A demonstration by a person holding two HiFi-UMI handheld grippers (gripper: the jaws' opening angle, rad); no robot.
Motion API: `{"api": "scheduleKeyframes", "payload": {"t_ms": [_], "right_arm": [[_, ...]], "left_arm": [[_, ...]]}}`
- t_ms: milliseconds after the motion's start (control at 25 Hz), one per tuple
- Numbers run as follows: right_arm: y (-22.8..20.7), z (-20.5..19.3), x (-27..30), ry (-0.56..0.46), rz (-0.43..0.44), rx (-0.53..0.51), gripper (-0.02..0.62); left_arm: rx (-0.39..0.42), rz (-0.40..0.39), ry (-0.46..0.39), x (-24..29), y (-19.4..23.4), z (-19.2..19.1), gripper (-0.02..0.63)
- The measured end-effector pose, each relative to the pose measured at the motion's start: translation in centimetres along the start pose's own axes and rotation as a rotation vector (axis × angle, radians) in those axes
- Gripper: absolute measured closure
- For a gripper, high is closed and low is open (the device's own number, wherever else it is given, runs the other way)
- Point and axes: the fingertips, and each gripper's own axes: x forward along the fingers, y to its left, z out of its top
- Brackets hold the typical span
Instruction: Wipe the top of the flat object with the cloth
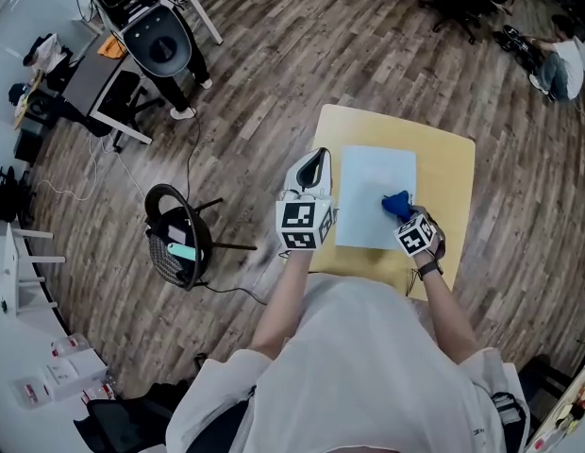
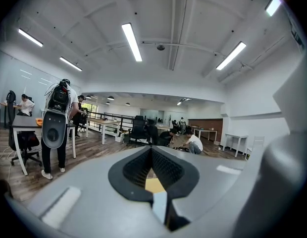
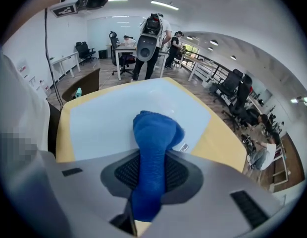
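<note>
A pale blue flat board (image 1: 376, 194) lies on a small yellow table (image 1: 453, 173). My right gripper (image 1: 403, 213) is shut on a blue cloth (image 1: 396, 202), whose bunched end rests on the board near its right front part. In the right gripper view the cloth (image 3: 154, 152) runs between the jaws and its free end sits on the board (image 3: 109, 118). My left gripper (image 1: 314, 170) hovers at the board's left edge, raised above the table, jaws closed with nothing between them. The left gripper view looks out across the room, with the gripper (image 2: 152, 168) in front.
A black round stool (image 1: 176, 237) stands on the wood floor left of the table. A person with a large backpack (image 3: 148, 41) stands by desks (image 1: 104, 88) at the far left. Office chairs and a seated person (image 1: 561, 64) are at the far right.
</note>
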Motion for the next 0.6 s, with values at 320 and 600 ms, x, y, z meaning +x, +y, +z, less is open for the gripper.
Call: {"api": "scheduleKeyframes", "payload": {"t_ms": [320,600], "right_arm": [[8.3,10.3,0.6,-0.157,0.152,-0.222,0.503],[14.4,12.2,3.0,-0.147,0.260,-0.382,0.499]], "left_arm": [[0.016,0.050,-0.028,-1.2,1.3,0.6,0.603],[0.035,0.058,-0.035,-2.0,1.2,1.1,0.603]]}}
